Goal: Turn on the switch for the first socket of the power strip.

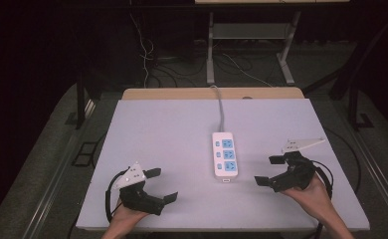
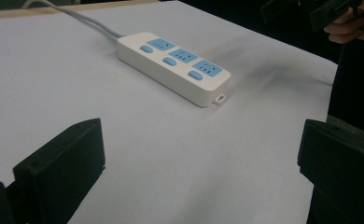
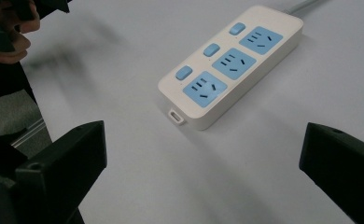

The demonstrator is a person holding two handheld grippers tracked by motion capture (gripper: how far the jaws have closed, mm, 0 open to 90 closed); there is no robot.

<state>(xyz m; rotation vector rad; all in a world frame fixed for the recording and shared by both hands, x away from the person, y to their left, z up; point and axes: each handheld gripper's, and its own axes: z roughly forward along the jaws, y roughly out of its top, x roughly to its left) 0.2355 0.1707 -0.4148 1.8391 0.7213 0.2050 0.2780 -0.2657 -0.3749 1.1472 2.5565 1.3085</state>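
Power strip flat on white table, left tongs and right tongs released, flanking it.

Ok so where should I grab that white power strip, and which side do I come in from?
Probably across the narrow width of the power strip, near its free end, with one jaw on each long side. It lies flat, long and slim, and its cable leaves the far end, so the near end is unobstructed. The right gripper is closest and open, so coming from the right looks easiest.
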